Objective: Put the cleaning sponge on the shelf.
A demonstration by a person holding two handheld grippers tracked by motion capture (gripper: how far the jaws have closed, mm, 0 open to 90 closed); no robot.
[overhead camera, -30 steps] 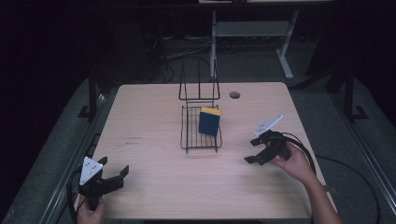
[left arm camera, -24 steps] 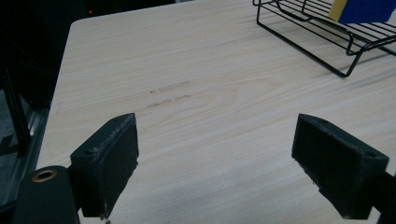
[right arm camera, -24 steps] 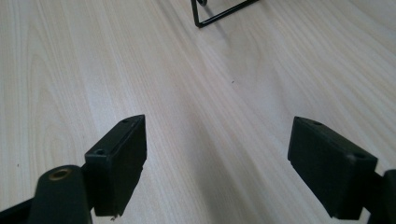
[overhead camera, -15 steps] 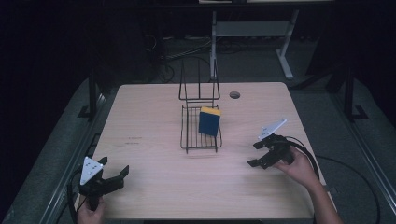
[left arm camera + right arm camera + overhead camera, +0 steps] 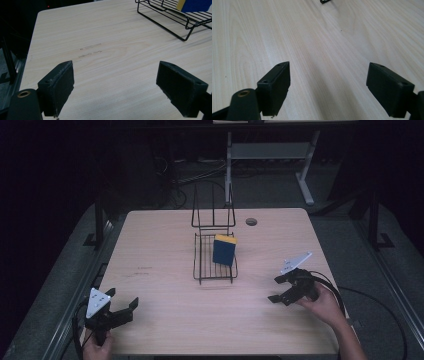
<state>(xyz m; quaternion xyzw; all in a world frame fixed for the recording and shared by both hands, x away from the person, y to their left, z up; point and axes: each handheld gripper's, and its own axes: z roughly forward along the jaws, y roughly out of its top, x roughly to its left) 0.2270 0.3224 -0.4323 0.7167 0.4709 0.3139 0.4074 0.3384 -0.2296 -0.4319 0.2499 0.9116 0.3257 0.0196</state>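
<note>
From the high view we see a pale wood-grain table (image 5: 165, 250) with rounded corners, and at its middle a black wire rack (image 5: 215, 265), thin-rodded, with a taller wire frame standing just behind it. A blue block with a yellow top (image 5: 224, 250), sponge-like in shape, leans tilted inside the rack. The left gripper (image 5: 122, 306) rests at the table's near left corner, its jaws spread and holding nothing, a grey three-cornered plate on top; the right gripper (image 5: 278, 289) sits near the right edge, jaws likewise apart and empty, well apart from the rack. A small dark round hole (image 5: 251, 222) marks the far side of the table; the room beyond is too dark for us to make out. In the left gripper view we look past two matte black, blocky pads (image 5: 58, 87), set wide, over bare grained wood with a faint scuff, to the rack's corner (image 5: 175, 22) at upper right, where the blue block is cut off by the frame. In the right gripper view the same rough black pads (image 5: 275, 87) stand wide over streaked wood, and a dark scrap at the top edge is too cropped for us to identify.
</note>
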